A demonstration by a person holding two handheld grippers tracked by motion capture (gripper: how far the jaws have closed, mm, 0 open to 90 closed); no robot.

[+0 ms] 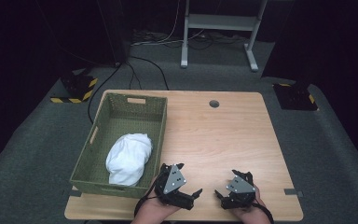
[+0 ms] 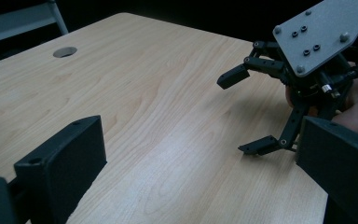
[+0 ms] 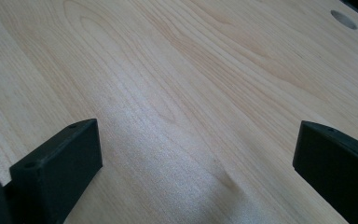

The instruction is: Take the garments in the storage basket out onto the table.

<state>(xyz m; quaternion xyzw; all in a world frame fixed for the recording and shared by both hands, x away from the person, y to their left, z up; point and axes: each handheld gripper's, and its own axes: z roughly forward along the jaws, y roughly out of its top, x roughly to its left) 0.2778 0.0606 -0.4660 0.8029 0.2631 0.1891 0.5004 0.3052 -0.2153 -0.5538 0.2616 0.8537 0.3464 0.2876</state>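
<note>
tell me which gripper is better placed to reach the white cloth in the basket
Left, most likely. The left gripper sits open right beside the green basket holding the white cloth. The right gripper, also open, is farther along the table's near edge, with the left one between it and the basket.

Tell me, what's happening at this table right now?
A person holds a left gripper and a right gripper low over the near edge of the wooden table. Both have their jaws open and hold nothing. A white cloth lies bundled in the green basket on the left.
</note>
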